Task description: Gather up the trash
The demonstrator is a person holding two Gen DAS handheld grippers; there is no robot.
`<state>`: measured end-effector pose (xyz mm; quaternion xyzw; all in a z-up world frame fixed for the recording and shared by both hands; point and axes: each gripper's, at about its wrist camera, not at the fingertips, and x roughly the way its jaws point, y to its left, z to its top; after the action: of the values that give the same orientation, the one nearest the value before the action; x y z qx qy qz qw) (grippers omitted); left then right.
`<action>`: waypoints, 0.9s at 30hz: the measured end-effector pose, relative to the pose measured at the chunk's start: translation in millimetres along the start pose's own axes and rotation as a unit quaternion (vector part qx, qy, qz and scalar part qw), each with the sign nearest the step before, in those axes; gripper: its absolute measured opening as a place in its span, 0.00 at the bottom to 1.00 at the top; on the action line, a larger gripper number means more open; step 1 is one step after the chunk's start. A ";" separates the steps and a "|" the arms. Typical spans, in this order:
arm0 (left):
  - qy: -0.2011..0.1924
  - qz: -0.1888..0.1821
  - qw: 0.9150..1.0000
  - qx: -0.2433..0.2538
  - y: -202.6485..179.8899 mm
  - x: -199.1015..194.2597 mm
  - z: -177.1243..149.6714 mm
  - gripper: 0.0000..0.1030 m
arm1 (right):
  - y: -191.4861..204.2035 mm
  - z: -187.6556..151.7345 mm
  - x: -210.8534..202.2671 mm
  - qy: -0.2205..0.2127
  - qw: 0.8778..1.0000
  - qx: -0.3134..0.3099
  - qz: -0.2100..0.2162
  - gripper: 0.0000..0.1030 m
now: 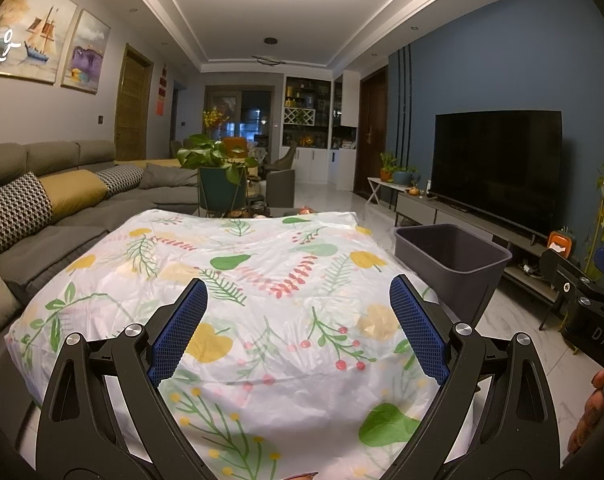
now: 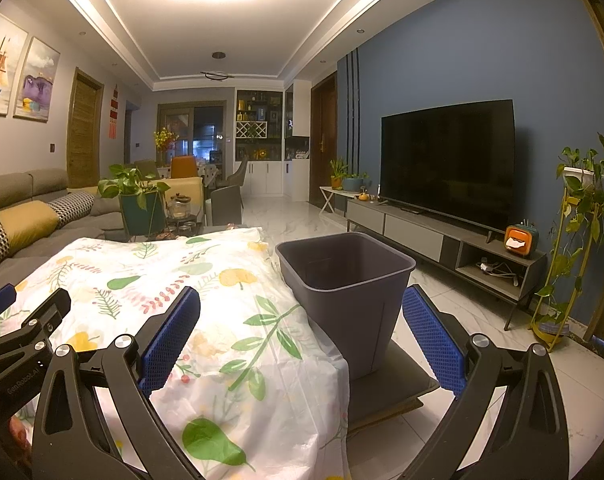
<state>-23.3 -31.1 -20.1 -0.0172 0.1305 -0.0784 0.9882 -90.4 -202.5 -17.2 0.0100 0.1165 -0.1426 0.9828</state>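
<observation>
A dark grey trash bin (image 1: 449, 264) (image 2: 345, 280) stands empty and upright on a low grey platform (image 2: 401, 392) against the table's right side. The table wears a white floral plastic cloth (image 1: 262, 280) (image 2: 222, 320), and no loose trash shows on it. My left gripper (image 1: 298, 292) hovers open over the cloth with nothing between its blue pads (image 1: 182, 328). My right gripper (image 2: 302, 300) is open too and empty, held over the table's right edge with the bin just ahead. Each gripper shows at the edge of the other's view: the right gripper (image 1: 581, 300), the left gripper (image 2: 22, 332).
A grey sofa (image 1: 62, 216) with cushions runs along the left. A potted plant (image 1: 218, 172) and glassware (image 2: 180, 208) stand beyond the table's far end. A TV (image 2: 449, 160) on a low console (image 2: 441, 240) lines the blue right wall, with marble floor (image 2: 481, 360) between.
</observation>
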 end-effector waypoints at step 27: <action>0.000 -0.003 1.000 0.000 -2.0 -1.8 1.6 0.92 | -0.9 1.1 -2.5 -0.002 1.000 0.002 0.000 0.94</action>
<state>-24.8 -32.8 -18.0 -0.0172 0.1303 -0.0815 0.9880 -92.7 -202.7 -15.6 0.0113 0.1139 -0.1429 0.9831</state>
